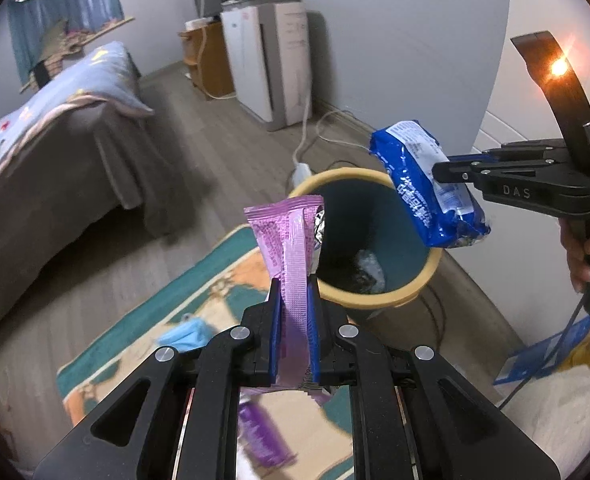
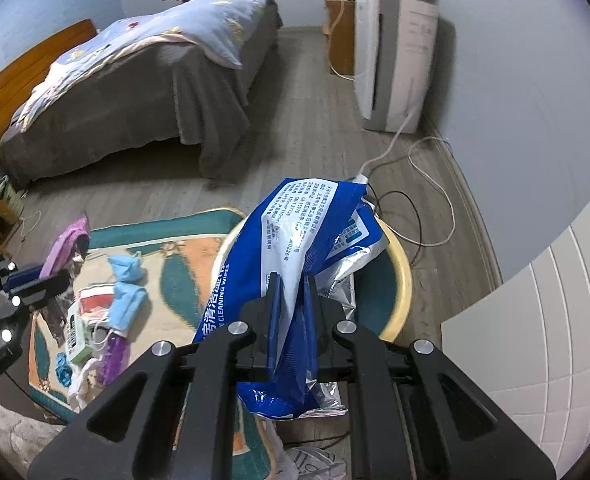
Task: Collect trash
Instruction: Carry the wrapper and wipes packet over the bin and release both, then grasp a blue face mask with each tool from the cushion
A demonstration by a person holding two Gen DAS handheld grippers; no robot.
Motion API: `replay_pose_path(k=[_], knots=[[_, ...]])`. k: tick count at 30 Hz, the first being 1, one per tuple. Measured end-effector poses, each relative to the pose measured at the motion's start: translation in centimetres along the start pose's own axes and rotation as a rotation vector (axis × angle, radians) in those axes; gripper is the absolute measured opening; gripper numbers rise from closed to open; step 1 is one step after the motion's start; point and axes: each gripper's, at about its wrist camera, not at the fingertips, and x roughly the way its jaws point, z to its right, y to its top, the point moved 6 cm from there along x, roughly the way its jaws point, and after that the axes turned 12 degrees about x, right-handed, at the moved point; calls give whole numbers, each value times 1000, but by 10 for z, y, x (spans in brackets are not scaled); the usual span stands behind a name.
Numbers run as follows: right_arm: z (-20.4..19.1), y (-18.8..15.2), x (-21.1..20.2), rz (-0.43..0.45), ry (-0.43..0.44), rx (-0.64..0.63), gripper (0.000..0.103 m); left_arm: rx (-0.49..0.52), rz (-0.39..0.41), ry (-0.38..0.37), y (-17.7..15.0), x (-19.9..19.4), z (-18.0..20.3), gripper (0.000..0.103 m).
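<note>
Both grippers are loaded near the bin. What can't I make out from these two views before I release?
- Inside of the bin: left wrist view shows only something pale and dark at the bottom, too blurred to identify; in the right wrist view the blue wipes pack covers it.
- Litter on the rug: left wrist view blurs it and the left gripper, clamped on the pink wrapper, hides most of it.
- Right gripper: the pack's bottom edge is hidden behind it.

Both cameras sit high and close, looking down at the bin (image 1: 379, 298), at 12 o'clock. Both also show the bed (image 2: 143, 92) at 10 o'clock.
</note>
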Motion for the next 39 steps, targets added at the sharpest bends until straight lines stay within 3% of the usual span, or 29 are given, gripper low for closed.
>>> replay_pose_path(k=[12,16,19,21,24,27,28,31,39], knots=[[31,7,46,-60,-49,117,12,39,-52,-98,28,78,28,13],[39,10,55,-59,-57,144,19,72,-29,-103,41,93,32,17],[45,10,61,-71,-73,161,27,68,-13,-120,47,97,30,37],[49,10,62,-68,-81,163,39,52,6,-114,48,95,26,58],[52,11,62,-61,-97,165,48,33,28,-112,46,91,20,73],[56,11,60,-58,-103,175,67,6,38,-91,41,85,10,88],[56,11,58,-53,-104,176,77,-8,49,-81,38,80,6,91],[53,11,52,-37,-97,170,95,-40,79,-40,28,61,-7,95],[29,12,30,-13,-74,135,97,-147,77,51,-14,9,-50,96]])
